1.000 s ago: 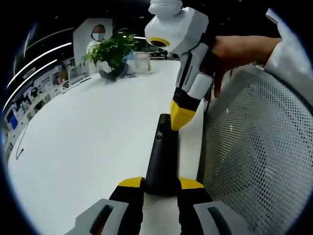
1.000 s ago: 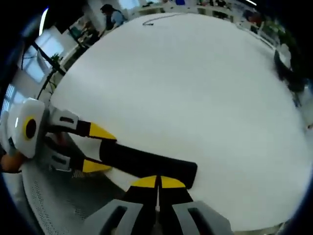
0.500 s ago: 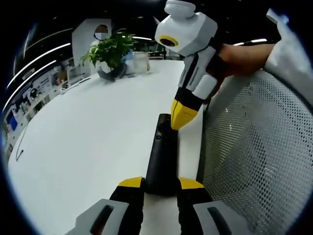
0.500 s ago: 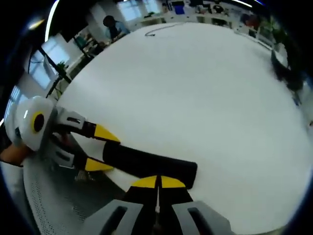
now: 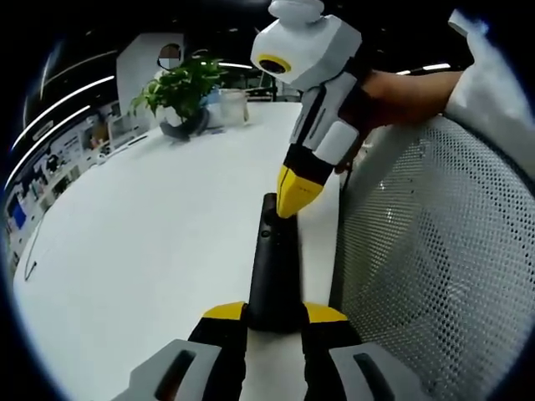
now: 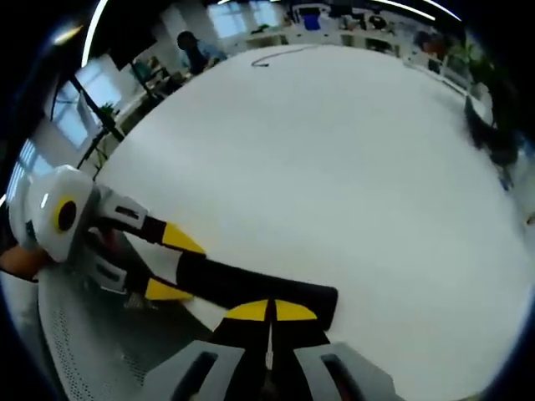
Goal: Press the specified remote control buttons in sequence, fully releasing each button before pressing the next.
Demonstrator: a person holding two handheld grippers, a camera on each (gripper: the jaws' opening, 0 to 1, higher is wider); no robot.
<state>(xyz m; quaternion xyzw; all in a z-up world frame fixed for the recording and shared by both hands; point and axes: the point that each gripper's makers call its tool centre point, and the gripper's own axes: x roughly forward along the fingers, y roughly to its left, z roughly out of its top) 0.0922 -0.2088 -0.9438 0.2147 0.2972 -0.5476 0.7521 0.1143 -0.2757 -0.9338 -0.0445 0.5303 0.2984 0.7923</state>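
A long black remote (image 5: pixel 272 266) lies on the white table (image 5: pixel 142 242) near its right edge. My left gripper (image 5: pixel 274 312) is shut on the remote's near end, a yellow tip on each side. My right gripper (image 5: pixel 292 192) comes down from the upper right, jaws shut, with its yellow point on the remote's far end by a small button. In the right gripper view the remote (image 6: pixel 251 282) runs from the left gripper (image 6: pixel 175 266) to my shut right gripper (image 6: pixel 269 311), whose tips cover its end. Whether the tip presses down cannot be told.
A mesh chair back (image 5: pixel 435 267) stands close along the table's right edge. A potted plant (image 5: pixel 180 88) and a glass (image 5: pixel 235 106) stand at the far end. A person's hand (image 5: pixel 401 83) holds the right gripper. A dark cable (image 6: pixel 276 55) lies on the far table.
The right gripper's tip has shifted from the remote's right edge to over its far end. The left gripper keeps its hold on the remote.
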